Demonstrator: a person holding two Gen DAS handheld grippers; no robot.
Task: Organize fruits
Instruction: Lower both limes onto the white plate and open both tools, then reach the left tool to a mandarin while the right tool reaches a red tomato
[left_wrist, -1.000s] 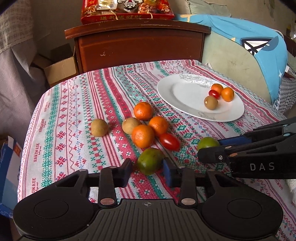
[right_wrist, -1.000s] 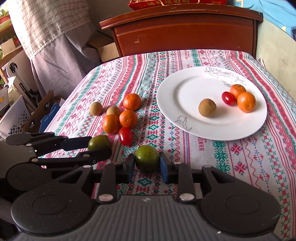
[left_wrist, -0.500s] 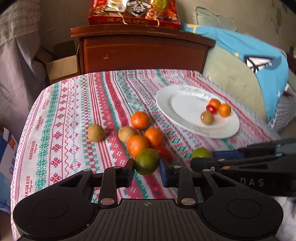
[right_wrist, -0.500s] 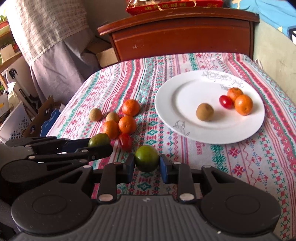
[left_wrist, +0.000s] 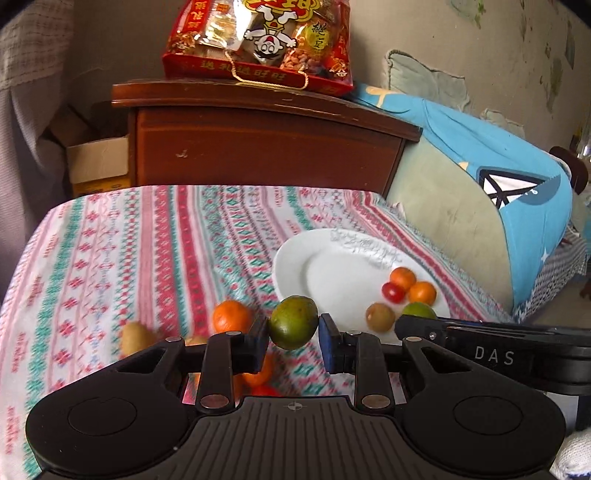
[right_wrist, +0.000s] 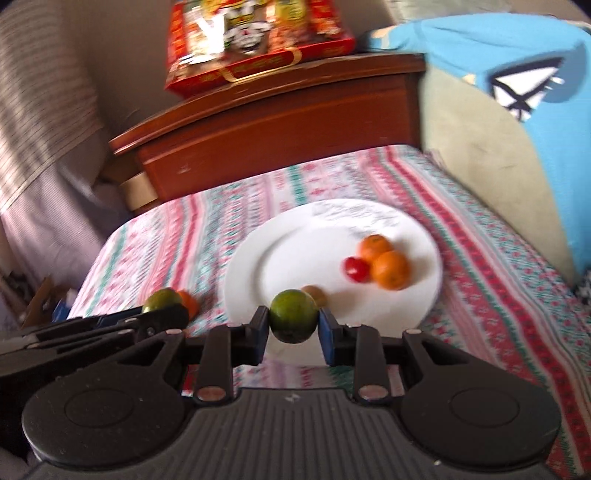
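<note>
My left gripper (left_wrist: 293, 334) is shut on a green citrus fruit (left_wrist: 293, 322) and holds it above the cloth, near the left rim of the white plate (left_wrist: 295, 266). My right gripper (right_wrist: 293, 326) is shut on a second green citrus fruit (right_wrist: 293, 315) over the plate's near rim (right_wrist: 243, 280). The plate holds two oranges (right_wrist: 389, 269), a red tomato (right_wrist: 356, 268) and a brown kiwi (right_wrist: 317, 293). An orange (left_wrist: 231, 315) and a brown kiwi (left_wrist: 138, 334) lie on the cloth to the left. The right gripper's fruit shows in the left wrist view (left_wrist: 419, 309).
A patterned tablecloth (left_wrist: 147, 251) covers the table. A brown wooden cabinet (left_wrist: 266, 147) stands behind it with a red snack bag (left_wrist: 258, 40) on top. A blue and green cushion (left_wrist: 498, 206) lies at the right. A cardboard box (left_wrist: 98, 162) sits at the far left.
Both grippers have lifted their green fruits off the cloth and moved forward and right toward the plate. The right one now hangs over the plate's near rim.
</note>
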